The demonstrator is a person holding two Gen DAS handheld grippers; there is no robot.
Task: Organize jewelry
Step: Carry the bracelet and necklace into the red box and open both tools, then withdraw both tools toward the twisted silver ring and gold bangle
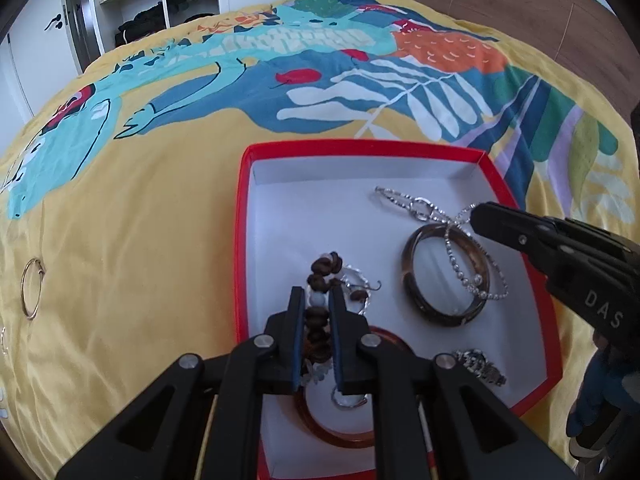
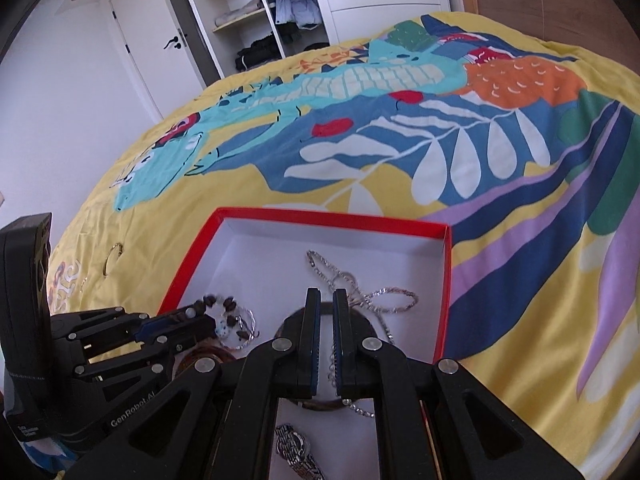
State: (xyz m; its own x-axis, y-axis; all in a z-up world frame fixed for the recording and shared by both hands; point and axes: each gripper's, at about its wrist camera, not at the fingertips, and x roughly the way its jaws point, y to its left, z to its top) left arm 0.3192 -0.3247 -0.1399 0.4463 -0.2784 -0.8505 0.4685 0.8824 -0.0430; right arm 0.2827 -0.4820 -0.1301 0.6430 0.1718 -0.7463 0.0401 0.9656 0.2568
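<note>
A red box with a white inside (image 1: 244, 216) (image 2: 444, 280) lies on the bedspread. My left gripper (image 1: 318, 300) is shut on a brown and white bead bracelet (image 1: 324, 266) over the box floor; the bracelet also shows in the right wrist view (image 2: 224, 308). My right gripper (image 2: 326, 300) hangs over a dark brown bangle (image 1: 444, 276) draped with a silver chain (image 1: 460, 264) (image 2: 384, 298); its jaws stand a narrow gap apart with nothing clearly between them. An amber bangle (image 1: 336, 436), a silver ring (image 1: 348, 400) and a watch (image 1: 480, 366) (image 2: 296, 448) lie in the box.
A gold hoop (image 1: 32, 288) (image 2: 110, 258) lies on the yellow patterned bedspread (image 1: 140, 200) left of the box. An open wardrobe (image 2: 260, 12) and a white door (image 2: 152, 48) stand beyond the bed.
</note>
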